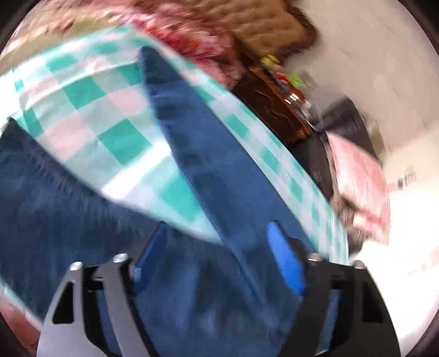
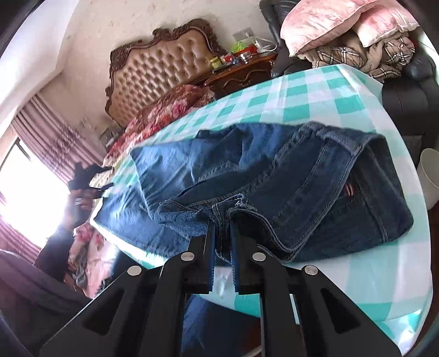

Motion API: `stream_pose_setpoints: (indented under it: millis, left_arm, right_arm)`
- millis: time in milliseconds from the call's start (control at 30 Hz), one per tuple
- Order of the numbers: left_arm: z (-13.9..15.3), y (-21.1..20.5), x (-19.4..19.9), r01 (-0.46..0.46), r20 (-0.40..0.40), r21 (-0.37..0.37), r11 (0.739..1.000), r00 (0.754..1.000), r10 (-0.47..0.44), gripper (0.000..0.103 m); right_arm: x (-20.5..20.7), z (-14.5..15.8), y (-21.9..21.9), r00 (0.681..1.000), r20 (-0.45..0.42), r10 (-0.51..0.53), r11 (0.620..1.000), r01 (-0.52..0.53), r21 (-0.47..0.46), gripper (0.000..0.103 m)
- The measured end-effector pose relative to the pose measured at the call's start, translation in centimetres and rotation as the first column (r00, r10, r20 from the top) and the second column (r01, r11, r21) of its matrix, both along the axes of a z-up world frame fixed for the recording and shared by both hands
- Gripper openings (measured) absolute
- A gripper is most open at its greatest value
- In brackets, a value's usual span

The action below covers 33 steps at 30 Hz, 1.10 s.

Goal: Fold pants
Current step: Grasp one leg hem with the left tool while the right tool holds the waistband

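Blue jeans (image 2: 301,178) lie partly folded on a table under a teal-and-white checked cloth (image 2: 315,96). My right gripper (image 2: 222,230) is shut on a seamed denim edge at the near side of the pile, and some fabric hangs below the table edge. The left wrist view is blurred. In it a jeans leg (image 1: 192,153) runs away across the cloth (image 1: 90,90). My left gripper (image 1: 219,247) hovers over the denim with its blue pads (image 1: 285,255) apart, and I see no fabric pinched between them. The left tool also shows far off as a dark shape (image 2: 90,178) against the window.
Beyond the table stands a bed with a tufted headboard (image 2: 162,74) and a floral blanket (image 2: 164,109). A wooden nightstand (image 2: 241,74) carries small items. Pillows and blankets (image 2: 343,24) are piled on a black armchair. A white bin (image 2: 429,175) stands at the right.
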State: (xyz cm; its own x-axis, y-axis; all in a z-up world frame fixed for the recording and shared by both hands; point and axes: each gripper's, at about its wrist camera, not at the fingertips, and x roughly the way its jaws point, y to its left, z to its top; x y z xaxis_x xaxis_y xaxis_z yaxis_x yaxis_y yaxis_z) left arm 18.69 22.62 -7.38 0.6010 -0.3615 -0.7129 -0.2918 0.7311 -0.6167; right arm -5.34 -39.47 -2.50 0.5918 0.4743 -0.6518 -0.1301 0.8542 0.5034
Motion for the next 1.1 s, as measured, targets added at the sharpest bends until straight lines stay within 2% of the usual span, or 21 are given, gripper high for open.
stream_pose_setpoints:
  millis: [67, 200, 333, 433, 500, 567, 633, 667, 700, 733, 767, 800, 867, 933, 1000, 1067, 1100]
  left_arm:
    - [-1.5, 2.4, 2.5, -0.044, -0.021, -0.063, 0.997, 0.999, 0.043, 0.057]
    - [-4.7, 6.1, 6.4, -0.147, -0.096, -0.17, 0.974, 0.987, 0.132, 0.051]
    - [-5.8, 7.3, 8.9, -0.168, -0.125, -0.206, 0.964, 0.982, 0.144, 0.04]
    - [-6.5, 7.7, 10.8, -0.177, -0.153, -0.192, 0.965, 0.977, 0.148, 0.039]
    - [-7.4, 8.0, 11.9, -0.197, -0.21, -0.183, 0.963, 0.965, 0.158, 0.038]
    - [-8.3, 8.2, 12.5, -0.215, -0.249, -0.191, 0.958, 0.954, 0.165, 0.034]
    - [-8.5, 8.3, 13.1, -0.226, -0.256, -0.207, 0.952, 0.952, 0.171, 0.033]
    - [-8.6, 8.4, 13.4, -0.228, -0.256, -0.219, 0.949, 0.952, 0.169, 0.03]
    - [-8.9, 8.5, 14.2, -0.226, -0.266, -0.223, 0.948, 0.95, 0.164, 0.013]
    - [-9.1, 8.6, 14.7, -0.228, -0.279, -0.219, 0.949, 0.946, 0.163, 0.006]
    - [-9.2, 8.7, 14.8, -0.231, -0.289, -0.219, 0.948, 0.943, 0.163, 0.002]
    - [-8.7, 8.9, 14.8, -0.232, -0.28, -0.23, 0.945, 0.946, 0.164, 0.002]
    - [-6.2, 9.1, 13.9, -0.218, -0.214, -0.239, 0.946, 0.962, 0.167, 0.001]
    - [-2.1, 9.4, 10.5, -0.191, -0.098, -0.25, 0.949, 0.98, 0.172, 0.001]
    - [1.1, 9.8, 4.6, -0.168, -0.015, -0.23, 0.959, 0.985, 0.169, 0.002]
    - [2.1, 10.0, -1.0, -0.157, 0.035, -0.22, 0.963, 0.985, 0.168, 0.002]
    - [1.8, 9.9, -5.1, -0.158, 0.039, -0.195, 0.968, 0.985, 0.169, 0.002]
  right_arm:
    - [0.7, 0.6, -0.2, 1.0, 0.006, -0.011, 1.0, 0.011, 0.001, 0.012]
    - [1.0, 0.5, -1.1, 1.0, 0.002, -0.03, 1.0, 0.03, 0.01, 0.012]
    - [1.9, 1.4, -1.8, 0.999, 0.01, -0.043, 0.999, 0.043, 0.021, 0.012]
    - [2.4, 2.4, -2.3, 0.998, 0.024, -0.051, 0.998, 0.051, 0.027, 0.012]
    - [2.9, 3.2, -2.6, 0.998, 0.037, -0.055, 0.998, 0.054, 0.019, 0.012]
    - [3.3, 3.8, -3.0, 0.997, 0.049, -0.06, 0.998, 0.058, 0.028, 0.012]
    - [3.6, 4.2, -3.2, 0.997, 0.053, -0.064, 0.998, 0.063, 0.021, 0.012]
    - [3.8, 4.3, -3.2, 0.997, 0.051, -0.065, 0.998, 0.064, 0.015, 0.012]
    - [4.1, 4.3, -3.3, 0.997, 0.046, -0.066, 0.998, 0.066, 0.012, 0.012]
    - [4.3, 4.4, -3.3, 0.997, 0.041, -0.066, 0.998, 0.066, 0.01, 0.012]
    - [4.8, 4.7, -3.3, 0.998, 0.036, -0.059, 0.998, 0.059, -0.011, 0.012]
    - [5.1, 5.0, -3.3, 0.998, 0.037, -0.052, 0.998, 0.053, -0.027, 0.012]
    - [6.0, 6.0, -3.8, 0.998, 0.044, -0.046, 0.997, 0.049, -0.067, 0.012]
    - [6.4, 7.1, -4.7, 0.997, 0.054, -0.055, 0.994, 0.06, -0.093, 0.012]
    - [6.1, 7.8, -6.1, 0.995, 0.053, -0.082, 0.99, 0.087, -0.112, 0.012]
    - [5.2, 7.1, -7.5, 0.992, 0.025, -0.12, 0.988, 0.122, -0.095, 0.012]
    - [4.8, 6.3, -8.0, 0.991, -0.002, -0.136, 0.987, 0.135, -0.087, 0.013]
